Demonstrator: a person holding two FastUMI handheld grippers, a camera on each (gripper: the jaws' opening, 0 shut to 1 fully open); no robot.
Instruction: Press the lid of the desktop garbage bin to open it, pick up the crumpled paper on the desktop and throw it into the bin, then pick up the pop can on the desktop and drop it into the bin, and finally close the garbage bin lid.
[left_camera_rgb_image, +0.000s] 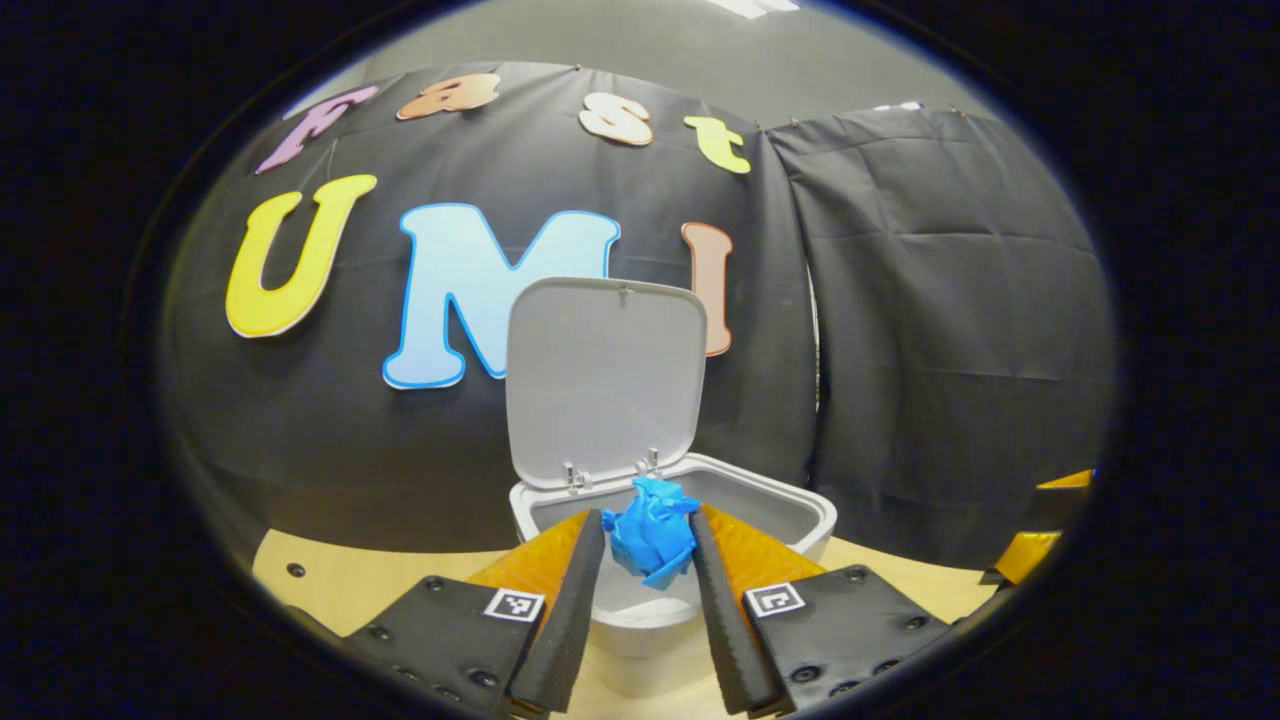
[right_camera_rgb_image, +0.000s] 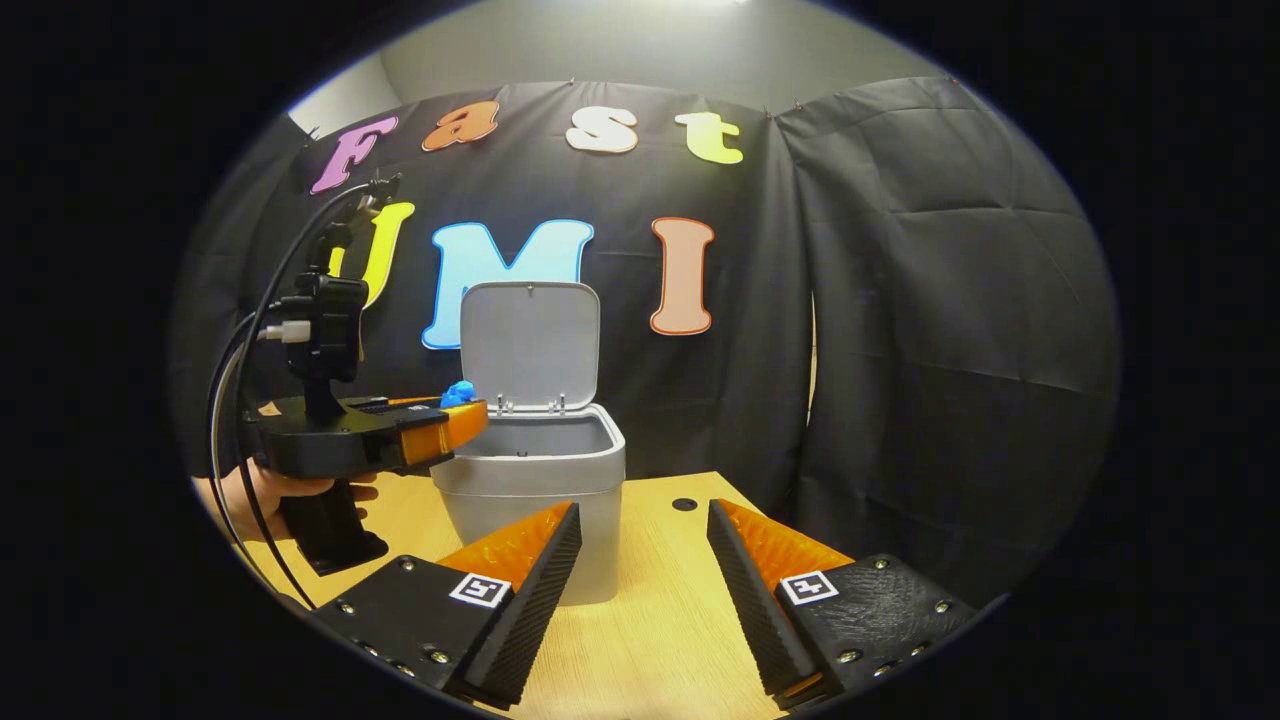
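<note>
— Left gripper view: is the left gripper (left_camera_rgb_image: 648, 545) gripping anything?
— It is pinching the crumpled blue paper (left_camera_rgb_image: 652, 532) over the open bin (left_camera_rgb_image: 790, 513), lid (left_camera_rgb_image: 603, 380) standing upright.
— And the right gripper (right_camera_rgb_image: 645, 535)?
— It is gaping wide above the wooden desktop (right_camera_rgb_image: 660, 610), black cloth (right_camera_rgb_image: 930, 330) hanging behind.
</note>
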